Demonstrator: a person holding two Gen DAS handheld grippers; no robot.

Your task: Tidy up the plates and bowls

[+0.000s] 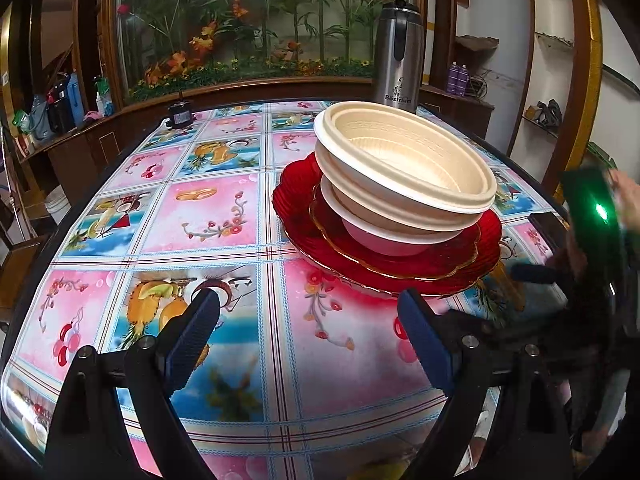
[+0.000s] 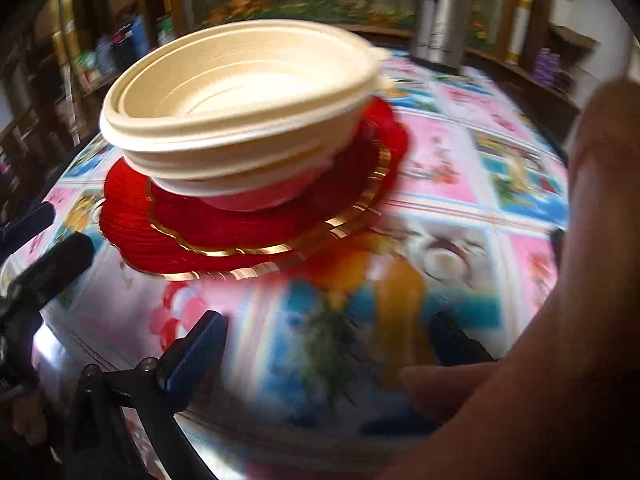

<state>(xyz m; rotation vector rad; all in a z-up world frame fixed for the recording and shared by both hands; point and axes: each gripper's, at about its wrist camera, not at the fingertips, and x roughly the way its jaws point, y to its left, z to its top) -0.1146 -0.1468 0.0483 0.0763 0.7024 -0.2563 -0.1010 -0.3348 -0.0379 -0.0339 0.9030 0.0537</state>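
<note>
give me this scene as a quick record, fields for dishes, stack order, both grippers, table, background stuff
dishes: cream bowls nested; red plates with gold rims
stack order: bowls tilted on top, smaller red plate under them, larger red plate at the bottom
left hand-held gripper: open, empty, short of the stack
right hand-held gripper: open, empty, view blurred
table: patterned tablecloth, pink and blue squares
background: steel flask behind the stack; flower display at the far edge
</note>
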